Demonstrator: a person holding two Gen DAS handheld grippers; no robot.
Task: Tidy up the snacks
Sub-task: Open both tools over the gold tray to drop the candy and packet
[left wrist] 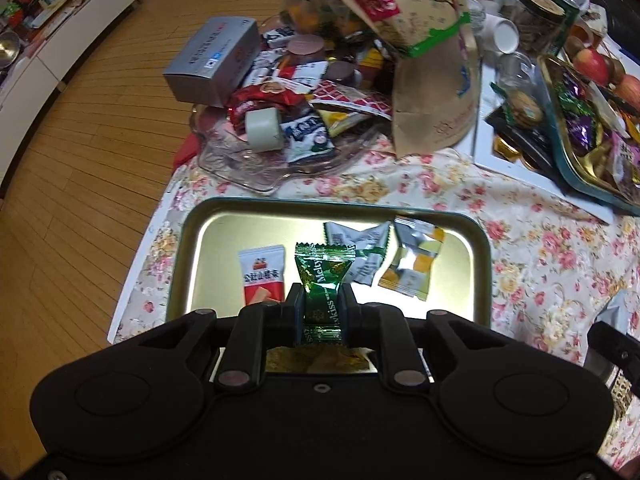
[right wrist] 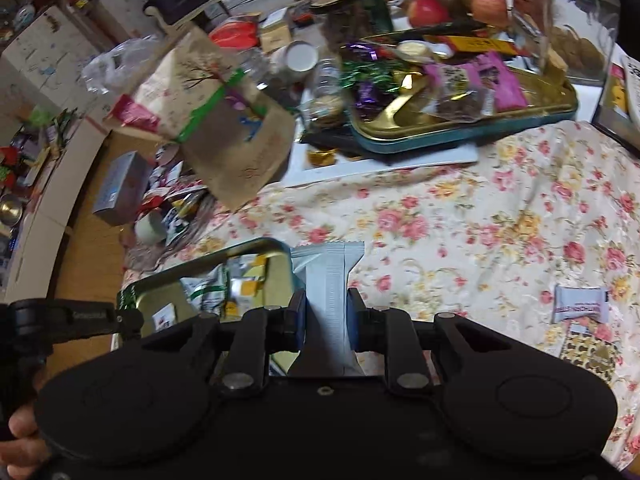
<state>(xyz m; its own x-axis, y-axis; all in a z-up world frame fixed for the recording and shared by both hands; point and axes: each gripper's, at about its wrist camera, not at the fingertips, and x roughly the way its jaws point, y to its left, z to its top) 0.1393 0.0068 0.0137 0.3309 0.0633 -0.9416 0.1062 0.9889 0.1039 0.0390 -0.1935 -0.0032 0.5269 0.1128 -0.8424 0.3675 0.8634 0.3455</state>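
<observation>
In the left wrist view, our left tongs (left wrist: 322, 304) are clamped on a green candy (left wrist: 323, 280), pinching its middle while the twisted top fans out ahead of the tips. Just beyond and below lies the gold tin (left wrist: 192, 248), holding a red-and-white packet (left wrist: 262, 276) ahead to the left and a yellow sachet (left wrist: 408, 268) ahead to the right. We judge the candy light and crinkly, its foil slippery, so a grip across the firm centre suits it better than the twisted ends.

In the right wrist view, our right tongs (right wrist: 326, 312) are clamped on a silver packet (right wrist: 328, 276), held across its narrow waist. The tin (right wrist: 208, 258) sits ahead to the left. A white packet (right wrist: 580, 304) rests on the cloth (right wrist: 460, 220), off to the right. The silver packet looks thin, soft and easily crushed.
</observation>
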